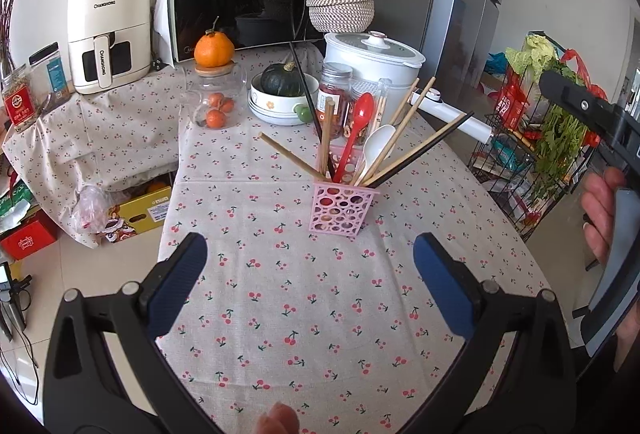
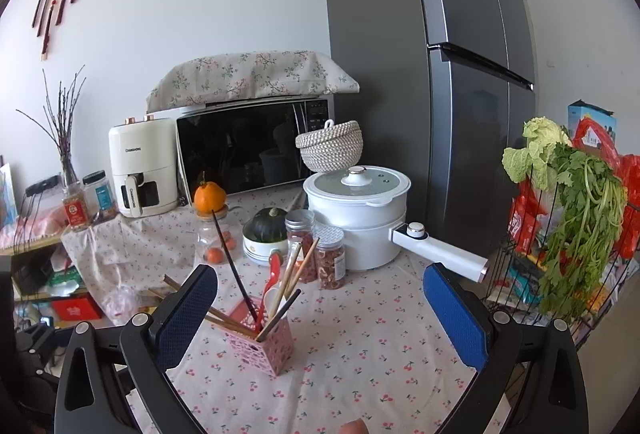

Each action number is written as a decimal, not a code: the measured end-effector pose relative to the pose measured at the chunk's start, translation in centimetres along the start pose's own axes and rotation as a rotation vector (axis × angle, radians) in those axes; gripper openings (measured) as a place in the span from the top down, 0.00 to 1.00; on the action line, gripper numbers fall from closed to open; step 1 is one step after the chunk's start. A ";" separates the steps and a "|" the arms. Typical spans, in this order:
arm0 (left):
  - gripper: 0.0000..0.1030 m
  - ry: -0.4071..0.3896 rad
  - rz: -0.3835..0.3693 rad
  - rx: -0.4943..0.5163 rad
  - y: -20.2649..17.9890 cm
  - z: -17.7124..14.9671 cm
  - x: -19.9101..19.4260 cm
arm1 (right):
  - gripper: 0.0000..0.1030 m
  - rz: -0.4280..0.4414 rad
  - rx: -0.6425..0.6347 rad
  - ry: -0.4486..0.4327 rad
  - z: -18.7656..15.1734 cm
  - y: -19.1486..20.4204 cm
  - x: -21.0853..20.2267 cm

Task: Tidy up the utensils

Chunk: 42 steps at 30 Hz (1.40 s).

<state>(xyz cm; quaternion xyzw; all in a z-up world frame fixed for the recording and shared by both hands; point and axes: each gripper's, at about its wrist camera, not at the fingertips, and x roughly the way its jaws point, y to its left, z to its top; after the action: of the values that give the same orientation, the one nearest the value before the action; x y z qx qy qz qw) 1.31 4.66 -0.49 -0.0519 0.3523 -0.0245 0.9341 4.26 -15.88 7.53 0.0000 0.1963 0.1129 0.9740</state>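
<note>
The pink perforated plastic utensil holder (image 1: 343, 209) stands upright near the middle of the cherry-print tablecloth (image 1: 288, 314), at about twelve o'clock from the left gripper (image 1: 310, 274) and nearer eleven o'clock from the right gripper (image 2: 320, 310). Both sets of blue-padded jaws gape wide and hold nothing. Everything loose seems to be in the holder already: the red plastic spoon (image 1: 354, 129), the white plastic spoon (image 1: 376, 149), several light wooden chopsticks (image 1: 400, 129) and the black chopsticks (image 1: 424, 149), all splayed out like a fan, one wooden chopstick (image 1: 290, 157) leaning low toward nine o'clock. I see no stray utensil lying on the cloth, so my guess is the job is at or close to its end, perhaps only a tidying of that low leaner. To do that well, I would steady the holder's wall with one gripper, since it looks light and top-heavy, and nudge the stick upright with the other, coming in from nine o'clock and keeping clear of the two clear plastic jars of dried red snacks (image 2: 316, 258) just behind at one o'clock
</note>
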 end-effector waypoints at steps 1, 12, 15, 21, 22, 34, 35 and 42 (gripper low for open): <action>0.01 0.001 0.002 -0.003 -0.1 0.0 -0.2 | 0.00 -0.006 0.001 0.005 -0.1 -0.2 -0.3; 0.01 0.006 0.032 0.031 -2.2 -0.3 -1.7 | 0.00 -0.057 0.037 0.149 -1.5 -1.9 -1.9; 0.01 -0.008 0.048 0.029 -2.3 -0.2 -2.2 | 0.00 -0.079 0.016 0.164 -1.9 -1.8 -2.4; 0.01 -0.032 0.088 0.019 -2.5 0.0 -2.8 | 0.00 -0.101 -0.005 0.204 -2.4 -1.7 -2.5; 0.01 -0.033 0.093 0.019 -2.5 0.0 -2.8 | 0.00 -0.099 -0.004 0.214 -2.6 -1.7 -2.4; 0.01 -0.032 0.115 0.021 -2.9 -0.2 -2.8 | 0.00 -0.104 0.016 0.286 -3.4 -1.6 -1.2; 0.01 -0.032 0.114 0.021 -2.9 -0.2 -2.8 | 0.00 -0.102 0.016 0.288 -3.5 -1.5 -1.2; 0.01 -0.029 0.118 0.024 -2.9 -0.3 -2.6 | 0.00 -0.100 0.010 0.306 -3.7 -1.1 -0.7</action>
<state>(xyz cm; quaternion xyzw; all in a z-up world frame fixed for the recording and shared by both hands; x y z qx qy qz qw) -0.91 1.94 1.34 -0.0200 0.3408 0.0272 0.9395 2.44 -17.27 4.34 -0.0221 0.3425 0.0622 0.9372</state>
